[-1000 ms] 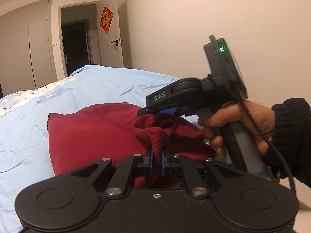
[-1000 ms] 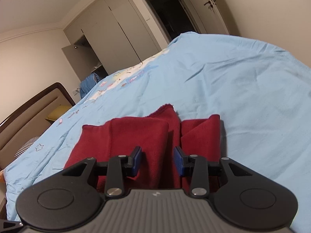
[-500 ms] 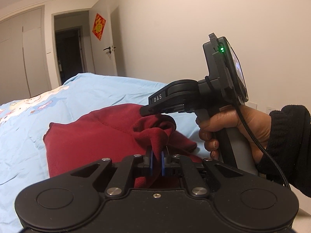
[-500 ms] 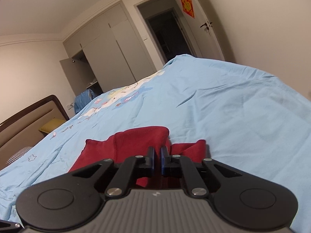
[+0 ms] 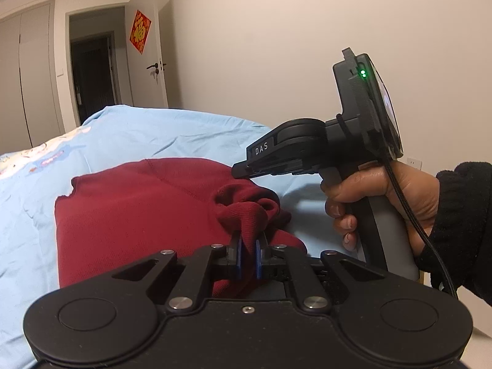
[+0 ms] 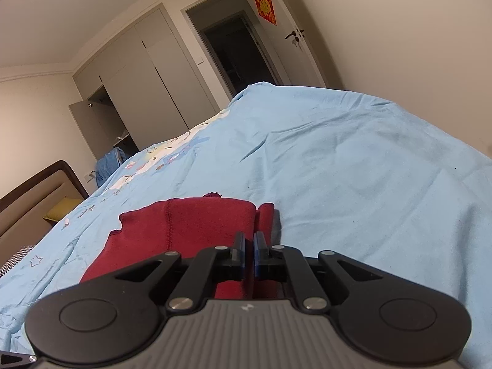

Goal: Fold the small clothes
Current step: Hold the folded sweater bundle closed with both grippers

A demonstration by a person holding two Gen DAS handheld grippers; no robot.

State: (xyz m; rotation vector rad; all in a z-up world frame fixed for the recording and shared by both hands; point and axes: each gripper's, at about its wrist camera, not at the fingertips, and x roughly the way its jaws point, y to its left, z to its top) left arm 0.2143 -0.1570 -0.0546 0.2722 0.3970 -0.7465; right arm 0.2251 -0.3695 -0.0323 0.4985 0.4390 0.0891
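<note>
Red garment (image 5: 132, 215) edge seemingly inside right gripper (image 6: 249, 247) jaws

Lt-blue bed (image 6: 353, 160) w/ red garment (image 5: 138, 209) atop

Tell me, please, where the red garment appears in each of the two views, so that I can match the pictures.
Left wrist view: the red garment lies left of centre on the blue bedsheet, a bunched part pinched in the left claw.
Right wrist view: the garment lies low and centre-left, with the right claw closed over its right edge.
Shared landmark: the red door decoration.
</note>
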